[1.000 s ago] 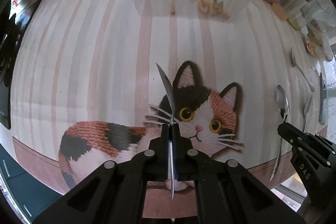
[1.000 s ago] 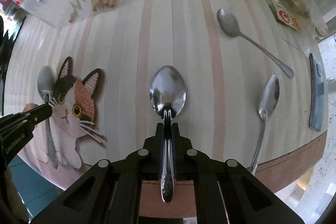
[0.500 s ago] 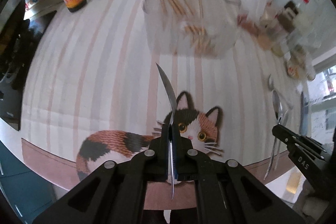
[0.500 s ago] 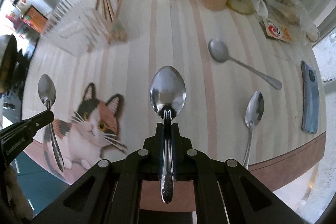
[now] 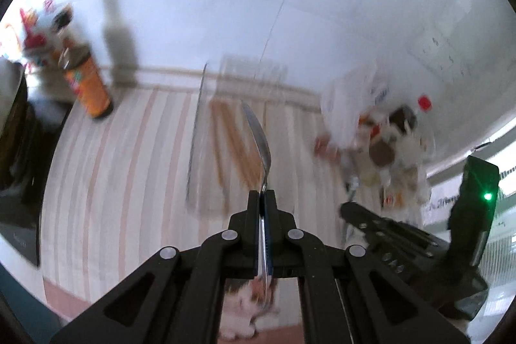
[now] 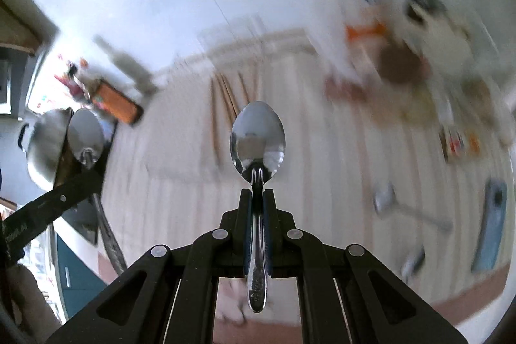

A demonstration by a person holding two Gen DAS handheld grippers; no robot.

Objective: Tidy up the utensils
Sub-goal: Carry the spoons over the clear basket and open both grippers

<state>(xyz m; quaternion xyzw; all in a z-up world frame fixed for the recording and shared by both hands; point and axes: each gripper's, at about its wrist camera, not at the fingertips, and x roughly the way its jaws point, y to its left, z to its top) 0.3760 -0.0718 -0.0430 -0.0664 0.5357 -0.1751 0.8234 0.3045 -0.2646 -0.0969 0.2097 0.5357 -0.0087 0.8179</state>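
Striped tablecloth now lies well below us: we have lifted both tools off it. Our left gripper is clamped on an edge-on steel spoon, our right gripper on a bowl-up steel spoon, both aimed toward the clear plastic organizer tray ahead.

- The worktop wears a cloth of pale pink and grey stripes and runs back to a white wall.
- An orange-labelled bottle stands at its far left.
- A clear tray holding wooden chopsticks sits mid-back, blurred.
- Jars and packets crowd the far right.
- Two loose spoons and a blue phone lie at the right.
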